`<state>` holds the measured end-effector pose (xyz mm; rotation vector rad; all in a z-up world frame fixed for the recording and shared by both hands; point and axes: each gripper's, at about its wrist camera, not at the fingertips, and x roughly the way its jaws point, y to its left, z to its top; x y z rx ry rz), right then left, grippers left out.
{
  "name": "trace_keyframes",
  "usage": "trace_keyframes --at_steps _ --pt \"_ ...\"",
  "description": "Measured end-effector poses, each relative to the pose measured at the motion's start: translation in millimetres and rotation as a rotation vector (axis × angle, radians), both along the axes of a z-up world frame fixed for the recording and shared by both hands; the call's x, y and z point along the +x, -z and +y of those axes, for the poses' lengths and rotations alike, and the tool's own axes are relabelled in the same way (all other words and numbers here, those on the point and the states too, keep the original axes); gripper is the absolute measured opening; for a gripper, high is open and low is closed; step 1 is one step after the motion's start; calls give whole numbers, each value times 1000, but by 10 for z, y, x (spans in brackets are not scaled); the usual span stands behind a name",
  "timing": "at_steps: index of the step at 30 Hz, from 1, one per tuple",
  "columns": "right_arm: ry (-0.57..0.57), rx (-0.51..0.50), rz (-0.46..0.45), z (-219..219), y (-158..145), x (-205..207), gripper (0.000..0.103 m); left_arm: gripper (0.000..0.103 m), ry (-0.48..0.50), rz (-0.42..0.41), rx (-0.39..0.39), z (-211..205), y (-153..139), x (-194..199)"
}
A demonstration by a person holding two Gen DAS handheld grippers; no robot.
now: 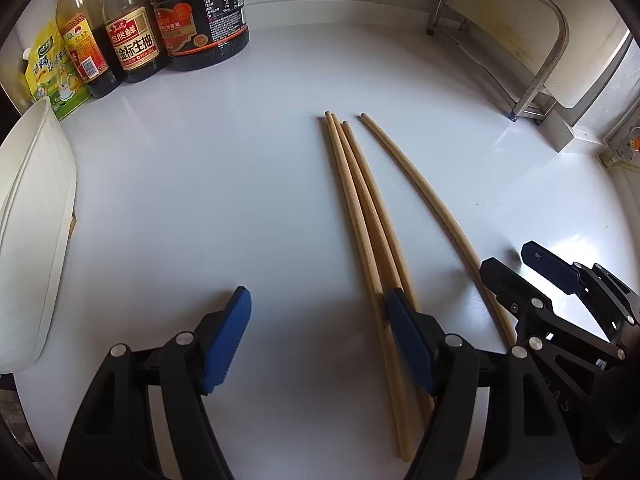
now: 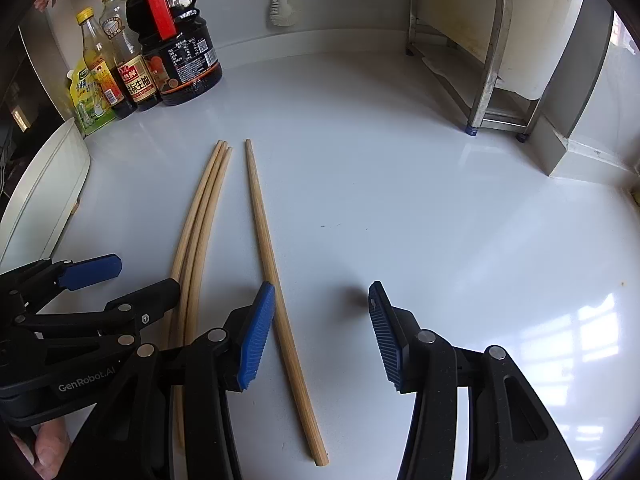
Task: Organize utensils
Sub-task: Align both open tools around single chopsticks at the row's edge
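On the white tabletop (image 1: 240, 200) lie three chopsticks (image 1: 360, 208) close together and one chopstick (image 2: 272, 264) just beside them, not yet lined up. Left tongs (image 1: 316, 312) and right tongs (image 2: 320, 320) both stand wide; neither holds anything.

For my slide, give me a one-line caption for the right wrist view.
Right claw open over a white counter, beside one lone chopstick and three bundled chopsticks.
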<state>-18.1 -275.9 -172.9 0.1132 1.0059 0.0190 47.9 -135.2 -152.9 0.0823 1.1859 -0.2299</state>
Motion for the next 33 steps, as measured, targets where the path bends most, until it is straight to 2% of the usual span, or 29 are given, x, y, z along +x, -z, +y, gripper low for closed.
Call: trace_keyframes --at_steps 3,8,18,19,21,23,24,25,26,33 --pt "-1 -5 0 7 -3 -1 47 71 -11 -3 41 8 17 29" --pt "-10 -10 -2 17 -1 41 47 74 -27 -1 46 37 19 72" --pt "-90 -100 -11 170 30 121 47 76 -48 -17 46 95 38 198" --pt "-100 -100 -12 187 28 128 46 72 -44 -22 44 83 31 204" --pt "-123 -103 -19 225 20 135 36 59 -26 -32 41 44 4 193" --pt "-150 -110 -19 281 13 145 16 35 3 -39 38 5 -17 179" --pt "-165 -112 -17 310 11 151 10 28 18 -39 34 -18 -24 169" --pt "-175 -119 -13 335 5 164 6 13 36 -35 29 -40 -29 158" --pt "-181 -122 -10 350 0 174 6 7 52 -30 27 -59 -31 148" --pt "-115 1 4 250 -116 143 6 7 86 11 -1 36 -66 75"
